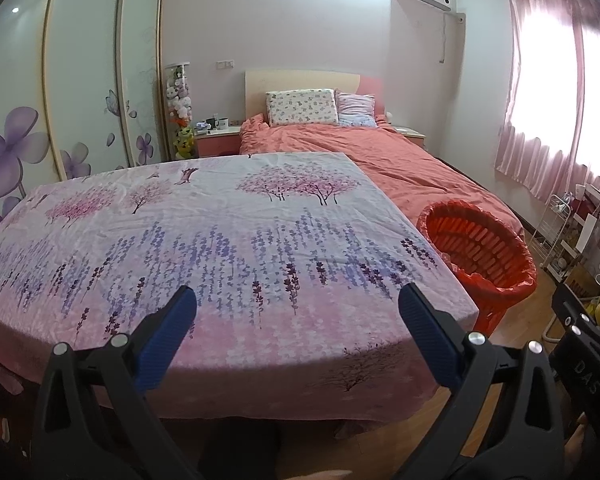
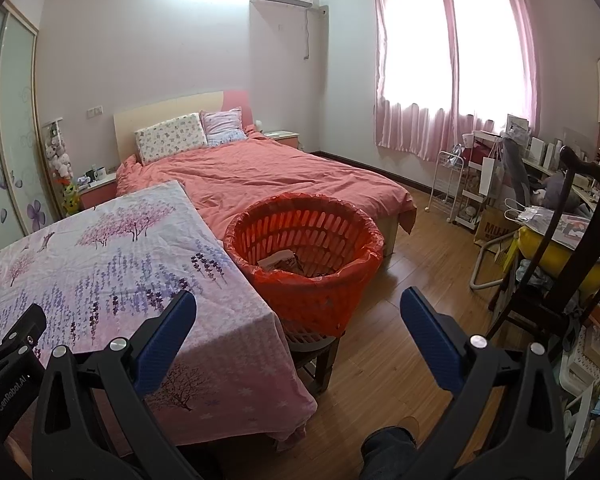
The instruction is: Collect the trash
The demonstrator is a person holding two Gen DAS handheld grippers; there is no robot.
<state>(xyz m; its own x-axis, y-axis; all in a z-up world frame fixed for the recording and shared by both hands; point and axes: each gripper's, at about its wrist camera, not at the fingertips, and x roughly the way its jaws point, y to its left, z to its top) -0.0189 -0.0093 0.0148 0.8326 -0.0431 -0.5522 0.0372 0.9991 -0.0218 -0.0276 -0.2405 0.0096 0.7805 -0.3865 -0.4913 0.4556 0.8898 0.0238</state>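
A red slatted basket (image 2: 304,256) lined with a red plastic bag stands on a dark stool at the table's right corner; in the left wrist view the basket (image 1: 478,250) is at right. Crumpled wrappers (image 2: 284,262) lie in its bottom. The table (image 1: 204,248) wears a pink and lilac floral cloth with nothing on it. My left gripper (image 1: 296,300) hovers open over the table's near edge, holding nothing. My right gripper (image 2: 298,302) is open and empty, just in front of the basket, above the floor and table corner.
A bed with a coral cover (image 2: 268,176) lies behind the table and basket. A dark wooden chair (image 2: 572,240) and cluttered shelves (image 2: 496,184) crowd the right side. Wood floor (image 2: 412,280) lies between. A sliding wardrobe (image 1: 80,92) fills the left wall.
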